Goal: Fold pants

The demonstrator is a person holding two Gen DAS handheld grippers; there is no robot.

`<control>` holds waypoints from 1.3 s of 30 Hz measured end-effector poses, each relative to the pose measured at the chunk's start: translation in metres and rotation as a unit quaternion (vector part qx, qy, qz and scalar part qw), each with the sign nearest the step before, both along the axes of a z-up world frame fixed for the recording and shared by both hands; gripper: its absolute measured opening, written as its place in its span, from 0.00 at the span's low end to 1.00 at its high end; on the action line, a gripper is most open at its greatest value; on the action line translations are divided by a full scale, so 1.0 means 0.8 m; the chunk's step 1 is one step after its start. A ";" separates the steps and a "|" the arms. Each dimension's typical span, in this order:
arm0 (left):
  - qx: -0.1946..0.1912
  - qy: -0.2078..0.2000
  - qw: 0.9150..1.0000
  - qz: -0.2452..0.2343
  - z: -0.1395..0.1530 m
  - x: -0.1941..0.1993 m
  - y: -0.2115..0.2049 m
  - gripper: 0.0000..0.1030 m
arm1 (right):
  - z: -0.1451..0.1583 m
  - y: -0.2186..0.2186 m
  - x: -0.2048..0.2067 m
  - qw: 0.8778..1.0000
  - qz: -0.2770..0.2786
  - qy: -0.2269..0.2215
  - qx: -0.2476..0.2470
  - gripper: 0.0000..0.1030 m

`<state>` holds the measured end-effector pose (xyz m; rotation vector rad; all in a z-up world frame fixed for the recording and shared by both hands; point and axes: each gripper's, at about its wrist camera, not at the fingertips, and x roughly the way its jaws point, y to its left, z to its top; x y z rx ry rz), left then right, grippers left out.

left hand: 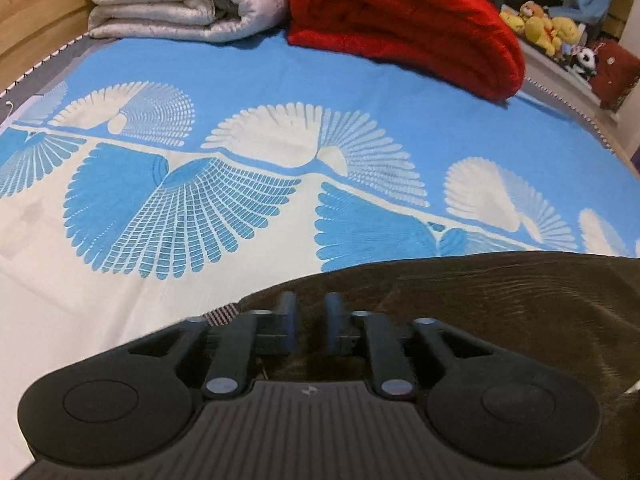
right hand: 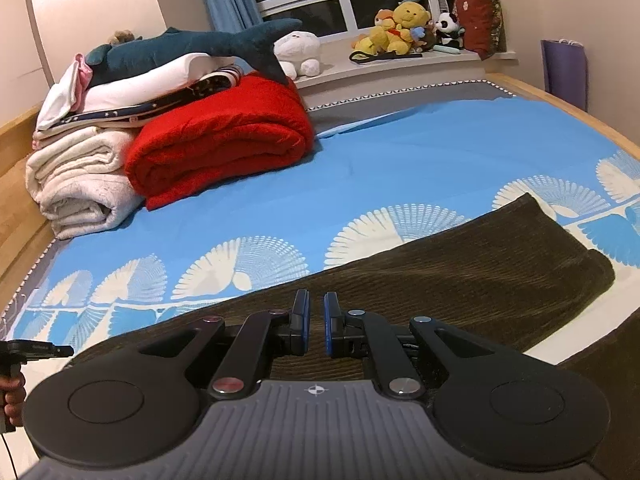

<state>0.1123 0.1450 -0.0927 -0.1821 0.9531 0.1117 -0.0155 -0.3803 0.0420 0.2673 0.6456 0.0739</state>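
Observation:
Dark brown corduroy pants lie flat on the bed, stretching from my grippers toward the right. In the left wrist view the pants fill the lower right, with a striped waistband lining showing at their left end. My left gripper hovers over that end, its jaws a narrow gap apart with nothing between them. My right gripper sits above the pants' middle, its jaws also slightly apart and empty. The left gripper's handle shows at the right wrist view's left edge.
The blue and white patterned bedsheet covers the bed. A folded red blanket and a stack of white blankets with a plush shark sit at the far left. Stuffed toys line the windowsill. A wooden bed frame borders the mattress.

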 end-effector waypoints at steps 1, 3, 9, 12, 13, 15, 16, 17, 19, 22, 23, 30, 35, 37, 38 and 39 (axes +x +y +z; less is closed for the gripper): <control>0.002 0.002 1.000 0.004 -0.005 0.004 0.002 0.61 | -0.002 -0.003 0.001 1.000 -0.002 0.002 -0.001 0.08; 0.013 0.013 1.000 0.018 -0.018 0.014 0.007 0.82 | -0.005 -0.011 0.003 1.000 -0.010 0.006 -0.002 0.08; 0.021 0.021 0.999 0.011 -0.044 0.028 0.016 0.82 | -0.014 -0.034 0.006 1.000 -0.025 0.018 -0.001 0.08; 0.027 0.019 0.999 -0.011 -0.050 0.031 0.011 0.82 | -0.016 -0.040 0.006 0.999 -0.025 0.020 -0.003 0.08; 0.033 0.019 0.999 -0.022 -0.053 0.032 0.007 0.82 | -0.017 -0.042 0.006 0.999 -0.025 0.021 -0.004 0.08; 0.058 0.016 0.997 -0.048 -0.060 0.030 -0.001 0.75 | -0.017 -0.044 0.005 0.999 -0.024 0.022 -0.005 0.08; 0.072 0.014 0.996 -0.058 -0.062 0.029 -0.005 0.64 | -0.018 -0.046 0.005 0.999 -0.024 0.022 -0.005 0.08; 0.080 0.010 0.994 -0.069 -0.062 0.027 -0.007 0.55 | -0.018 -0.045 0.005 0.999 -0.025 0.022 -0.005 0.08; 0.065 0.008 0.993 -0.096 -0.056 0.025 -0.011 0.09 | -0.018 -0.050 0.003 0.999 -0.026 0.023 -0.006 0.08; 0.115 -0.007 0.986 -0.119 -0.037 0.013 -0.034 0.07 | -0.019 -0.058 -0.001 0.999 -0.035 0.026 -0.008 0.08; 0.125 -0.015 0.984 -0.125 -0.029 0.006 -0.040 0.07 | -0.019 -0.062 -0.002 0.999 -0.039 0.028 -0.006 0.08; 0.171 -0.070 0.961 -0.207 0.055 -0.090 -0.086 0.06 | -0.029 -0.082 -0.011 0.996 -0.073 0.050 0.030 0.08; 0.156 -0.094 0.927 -0.329 0.109 -0.230 -0.106 0.05 | -0.029 -0.081 -0.022 0.993 -0.087 0.057 0.059 0.08; 0.125 -0.070 0.914 -0.379 0.104 -0.282 -0.101 0.03 | -0.027 -0.079 -0.028 0.993 -0.084 0.056 0.063 0.08; 0.111 -0.046 0.912 -0.391 0.092 -0.299 -0.097 0.02 | -0.026 -0.077 -0.032 0.993 -0.081 0.056 0.060 0.08; 0.106 -0.013 0.915 -0.389 0.077 -0.309 -0.092 0.00 | -0.025 -0.075 -0.035 0.994 -0.079 0.056 0.057 0.08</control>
